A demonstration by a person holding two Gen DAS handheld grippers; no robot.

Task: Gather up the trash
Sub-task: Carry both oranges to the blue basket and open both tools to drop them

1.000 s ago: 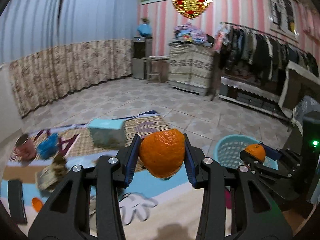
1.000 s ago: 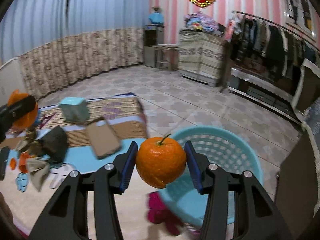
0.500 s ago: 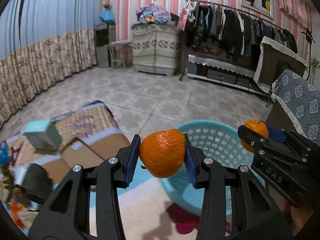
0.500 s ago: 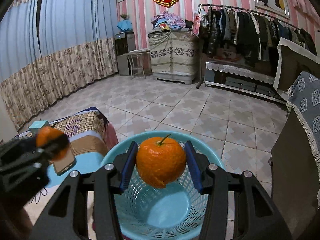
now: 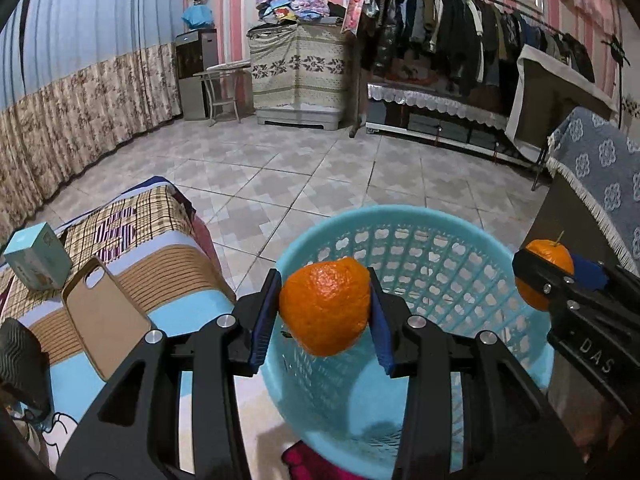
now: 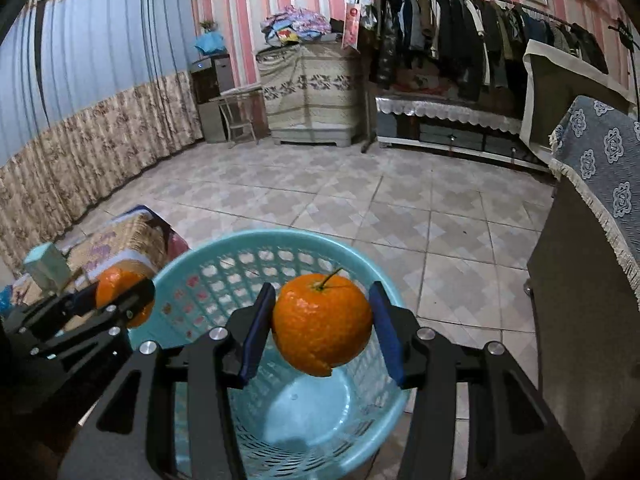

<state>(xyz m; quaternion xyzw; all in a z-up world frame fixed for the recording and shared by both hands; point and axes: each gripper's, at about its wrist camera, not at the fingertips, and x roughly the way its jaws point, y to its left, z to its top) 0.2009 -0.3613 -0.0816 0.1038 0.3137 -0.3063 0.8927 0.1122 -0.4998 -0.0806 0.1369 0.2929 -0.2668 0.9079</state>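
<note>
— What is in your grippers?

— My left gripper (image 5: 325, 312) clamps a stemless orange (image 5: 324, 307); my right gripper (image 6: 322, 322) pinches a stemmed orange (image 6: 322, 322).

— And the basket?

— The blue basket (image 6: 192, 260) gapes under both — from the left wrist, my right gripper sits at three o'clock, a phone case (image 5: 105, 320) at nine.

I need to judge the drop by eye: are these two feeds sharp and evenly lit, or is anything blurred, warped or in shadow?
Left wrist: sharp centre, orange and basket crisp; fisheye bends the curtain and dark corners vignette; a shadow lies on the basket floor. Right wrist: orange sharp, the box at the left edge slightly smeared, no glare.
</note>
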